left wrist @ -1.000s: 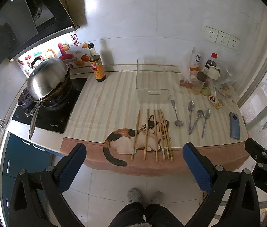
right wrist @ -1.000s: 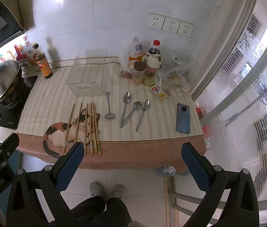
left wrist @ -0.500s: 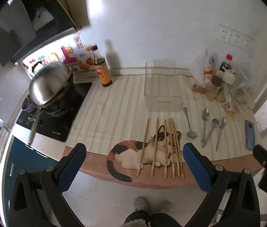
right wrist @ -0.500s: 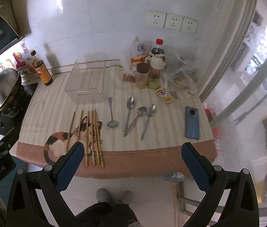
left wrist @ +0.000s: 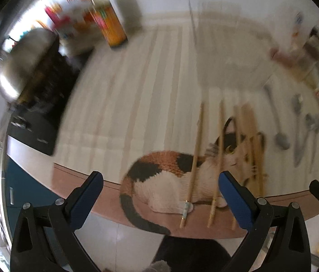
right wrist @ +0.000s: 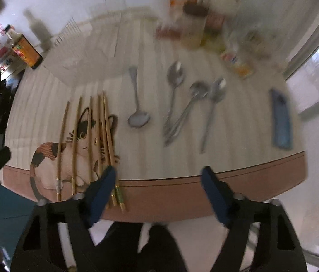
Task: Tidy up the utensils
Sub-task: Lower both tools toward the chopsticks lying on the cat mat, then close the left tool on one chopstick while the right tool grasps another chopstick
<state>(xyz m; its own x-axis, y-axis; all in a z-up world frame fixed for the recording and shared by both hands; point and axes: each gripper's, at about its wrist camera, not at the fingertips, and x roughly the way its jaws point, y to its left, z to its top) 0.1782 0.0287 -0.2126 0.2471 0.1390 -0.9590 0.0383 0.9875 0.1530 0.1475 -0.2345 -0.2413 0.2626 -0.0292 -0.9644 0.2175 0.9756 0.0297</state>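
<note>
Several wooden chopsticks (left wrist: pixel 195 158) lie side by side on a cat-shaped mat (left wrist: pixel 173 176) at the counter's front edge; they also show in the right wrist view (right wrist: pixel 89 136). Several metal spoons (right wrist: pixel 175 99) lie to their right, blurred in the left wrist view (left wrist: pixel 299 136). A clear plastic tray (right wrist: pixel 87 52) stands behind them, also in the left wrist view (left wrist: pixel 227 54). My left gripper (left wrist: pixel 159 190) is open and empty, above the mat's near edge. My right gripper (right wrist: pixel 159 183) is open and empty, above the counter edge in front of the spoons.
A soy sauce bottle (left wrist: pixel 109 22) and a wok on the stove (left wrist: pixel 28 61) are at the left. Bottles and bags (right wrist: pixel 200 22) crowd the back right. A blue phone (right wrist: pixel 281 120) lies at the right. The counter's brown front edge (right wrist: pixel 182 188) is close below.
Both grippers have moved fast forward and down toward the counter; chopsticks and spoons now loom larger and blurred. The right gripper's fingers stand closer together than before.
</note>
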